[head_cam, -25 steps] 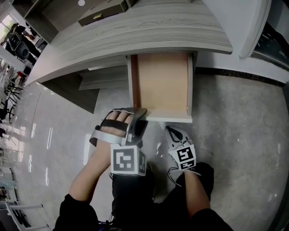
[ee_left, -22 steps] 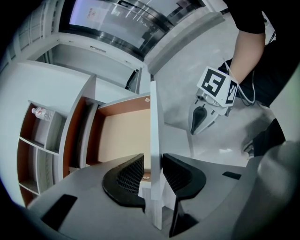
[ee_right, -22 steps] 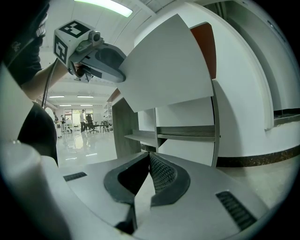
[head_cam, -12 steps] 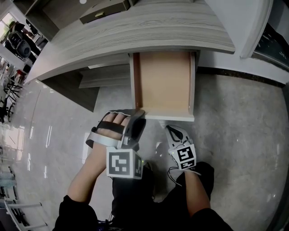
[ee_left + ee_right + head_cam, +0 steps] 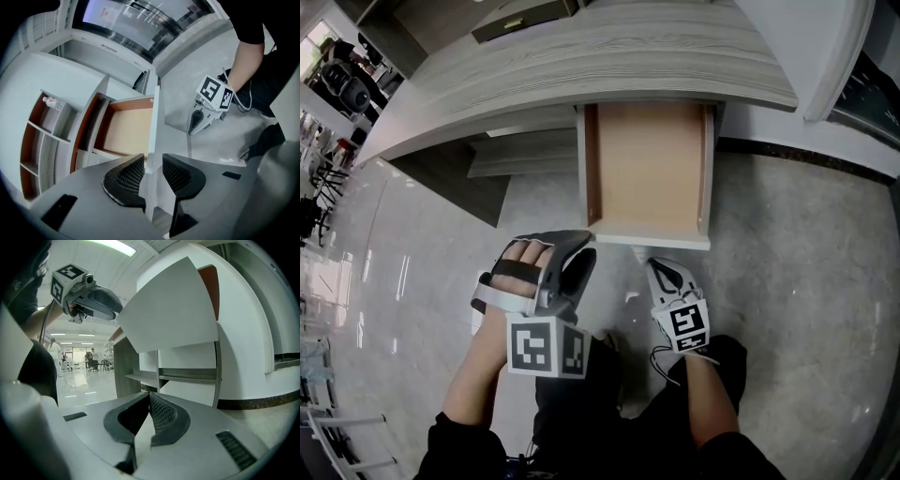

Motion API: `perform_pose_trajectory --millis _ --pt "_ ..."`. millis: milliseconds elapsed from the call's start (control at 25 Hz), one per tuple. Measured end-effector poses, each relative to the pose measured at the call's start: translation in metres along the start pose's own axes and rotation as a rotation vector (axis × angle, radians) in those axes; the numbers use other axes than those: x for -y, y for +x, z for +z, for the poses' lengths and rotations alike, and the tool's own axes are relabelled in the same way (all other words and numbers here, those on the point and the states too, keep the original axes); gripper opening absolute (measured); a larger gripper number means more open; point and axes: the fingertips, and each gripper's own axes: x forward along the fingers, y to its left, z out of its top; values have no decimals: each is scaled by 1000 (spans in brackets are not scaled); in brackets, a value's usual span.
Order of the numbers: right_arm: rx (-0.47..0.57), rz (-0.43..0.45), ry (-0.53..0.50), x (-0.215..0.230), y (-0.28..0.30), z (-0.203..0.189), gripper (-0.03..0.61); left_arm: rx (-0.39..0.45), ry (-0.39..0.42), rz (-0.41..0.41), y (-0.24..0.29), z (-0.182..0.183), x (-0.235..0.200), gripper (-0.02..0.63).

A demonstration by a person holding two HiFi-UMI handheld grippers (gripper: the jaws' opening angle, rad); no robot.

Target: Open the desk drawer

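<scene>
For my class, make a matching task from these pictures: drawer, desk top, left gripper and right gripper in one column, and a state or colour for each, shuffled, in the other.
1. drawer
2. desk top
3. left gripper
4. right gripper

A. jaws shut
B. grey wood grain
C. pulled out, empty
D. jaws apart

Pairs: 1-C, 2-B, 3-D, 4-A

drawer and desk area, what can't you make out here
- Drawer back end: head view, hidden under the desk top.
- Dark object on the desk top: head view, cut off by the top edge.
- Bottle label, on the shelf: left gripper view, too small.
</scene>
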Motion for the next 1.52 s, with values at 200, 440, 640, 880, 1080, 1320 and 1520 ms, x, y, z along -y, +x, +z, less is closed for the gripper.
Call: perform_pose_trajectory --millis 200,440,640,880,1080,1320,1520 --pt "24 -92 -70 6 -3 19 6 90 -298 43 -18 -30 1 64" --pt "47 -181 -95 11 -9 42 6 255 -631 153 1 -72 14 6" --pt "128 -203 -132 11 -10 66 6 446 -965 259 26 -99 18 5" --pt "200 -211 -100 11 -17 92 6 401 -985 195 62 -91 43 5" --pt "210 -189 -146 4 -24 99 6 426 -1008 180 65 -81 46 5" --pt "191 -181 -178 -1 -24 91 6 467 -1015 203 61 -72 42 5" --pt "224 -200 -130 10 -26 94 6 446 -997 198 61 -70 47 5"
